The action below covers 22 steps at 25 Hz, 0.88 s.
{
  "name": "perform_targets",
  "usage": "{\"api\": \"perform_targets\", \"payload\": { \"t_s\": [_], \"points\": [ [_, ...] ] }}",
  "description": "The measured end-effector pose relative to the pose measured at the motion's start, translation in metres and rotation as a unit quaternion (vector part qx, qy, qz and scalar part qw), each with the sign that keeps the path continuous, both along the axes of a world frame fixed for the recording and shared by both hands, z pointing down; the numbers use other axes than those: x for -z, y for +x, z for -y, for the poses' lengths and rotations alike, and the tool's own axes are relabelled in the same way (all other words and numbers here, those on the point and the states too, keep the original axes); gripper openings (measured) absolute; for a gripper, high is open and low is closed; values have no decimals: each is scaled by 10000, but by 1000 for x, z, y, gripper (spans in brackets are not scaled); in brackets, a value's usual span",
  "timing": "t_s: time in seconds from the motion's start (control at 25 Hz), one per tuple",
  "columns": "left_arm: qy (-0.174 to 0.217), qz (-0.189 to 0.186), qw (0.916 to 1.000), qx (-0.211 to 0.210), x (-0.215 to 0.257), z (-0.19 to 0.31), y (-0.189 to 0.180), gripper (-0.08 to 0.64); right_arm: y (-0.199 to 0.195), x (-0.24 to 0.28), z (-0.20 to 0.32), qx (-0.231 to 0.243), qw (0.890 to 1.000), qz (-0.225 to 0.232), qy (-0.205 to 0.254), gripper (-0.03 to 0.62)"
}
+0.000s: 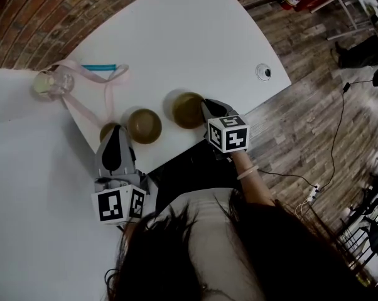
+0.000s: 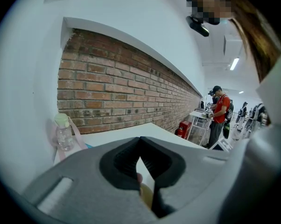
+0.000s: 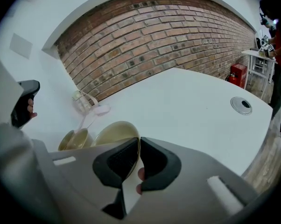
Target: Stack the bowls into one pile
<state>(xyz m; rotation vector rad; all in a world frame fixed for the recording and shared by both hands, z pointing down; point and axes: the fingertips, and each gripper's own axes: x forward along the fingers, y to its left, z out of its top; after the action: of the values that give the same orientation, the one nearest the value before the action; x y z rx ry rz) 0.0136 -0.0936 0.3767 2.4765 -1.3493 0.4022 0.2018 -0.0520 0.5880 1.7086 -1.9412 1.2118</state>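
Pinching a bowl rim: right hand-held gripper.

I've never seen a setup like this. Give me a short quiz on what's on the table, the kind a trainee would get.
1. How many bowls sit on the white table?
2. True or false: the right gripper is shut on the rim of the right bowl.
3. What stands near the table's far left end? A) a clear bottle B) a kettle C) a plant pot

Key:
1. Three: left bowl, middle bowl and right bowl, none stacked yet.
2. True.
3. A.
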Motion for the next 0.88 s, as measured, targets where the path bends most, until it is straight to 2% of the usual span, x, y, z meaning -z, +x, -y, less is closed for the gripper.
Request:
{"api": "perform_targets", "payload": {
  "t_s": [0.44, 0.88],
  "points": [
    [136, -32, 9998, 111, 7, -5, -17, 0, -1, 10, -1, -70, 9999, 28, 71, 21],
    [342, -238, 9989, 235, 25, 1, -25, 0, -4, 32, 10, -32, 9997, 28, 252, 21]
  ]
}}
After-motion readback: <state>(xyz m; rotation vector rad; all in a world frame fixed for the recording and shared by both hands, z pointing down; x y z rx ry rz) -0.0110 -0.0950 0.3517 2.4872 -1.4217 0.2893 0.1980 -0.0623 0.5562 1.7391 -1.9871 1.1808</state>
